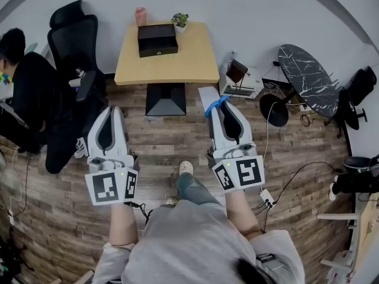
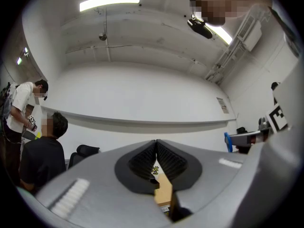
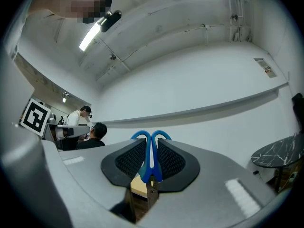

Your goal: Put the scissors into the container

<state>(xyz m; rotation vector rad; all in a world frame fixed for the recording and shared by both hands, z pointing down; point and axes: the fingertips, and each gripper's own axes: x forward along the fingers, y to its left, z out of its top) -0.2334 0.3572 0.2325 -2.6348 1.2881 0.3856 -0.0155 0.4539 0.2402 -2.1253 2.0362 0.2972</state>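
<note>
Blue-handled scissors [image 1: 215, 105] stick out of my right gripper [image 1: 220, 107], which is shut on them; in the right gripper view the blue handles [image 3: 151, 156] rise between the dark pads. My left gripper [image 1: 111, 110] is shut with nothing in it, its pads [image 2: 167, 159] pressed together in the left gripper view. A black open box, the container [image 1: 157, 39], sits on the far part of a small wooden table [image 1: 166, 65], well ahead of both grippers. Both grippers are held over the wooden floor, short of the table.
A black office chair [image 1: 74, 43] and a seated person in black [image 1: 28, 90] are at the left. A small potted plant [image 1: 180, 20] and a pink cup [image 1: 140, 15] stand behind the container. A dark marble round table [image 1: 311, 80] and cables lie at the right.
</note>
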